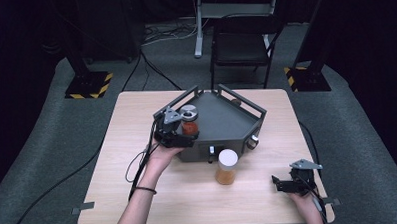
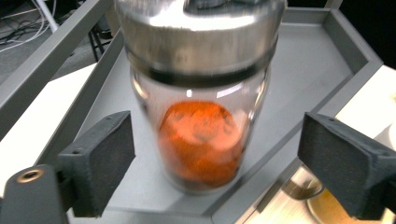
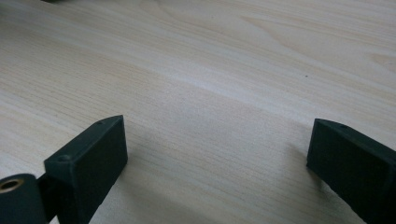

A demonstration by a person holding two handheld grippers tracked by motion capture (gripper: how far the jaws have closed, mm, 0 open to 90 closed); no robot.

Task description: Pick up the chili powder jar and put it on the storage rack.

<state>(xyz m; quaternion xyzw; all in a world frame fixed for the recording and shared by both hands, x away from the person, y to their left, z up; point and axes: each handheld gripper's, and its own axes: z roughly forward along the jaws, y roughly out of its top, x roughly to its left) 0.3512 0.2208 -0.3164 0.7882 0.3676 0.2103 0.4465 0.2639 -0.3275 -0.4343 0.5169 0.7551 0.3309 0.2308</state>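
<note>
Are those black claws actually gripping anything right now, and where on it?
Nothing is held. The left gripper is open around the glass jar, pads clear of its sides. The right gripper is open over bare table.

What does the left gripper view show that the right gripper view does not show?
Left gripper view: a glass jar with a metal lid and orange powder, standing in the grey tray between the open left tongs, with gaps on both sides.

Right gripper view: the open right tongs with nothing between the jaws.

Both: a pair of black jaws standing apart, and the light wooden table.
</note>
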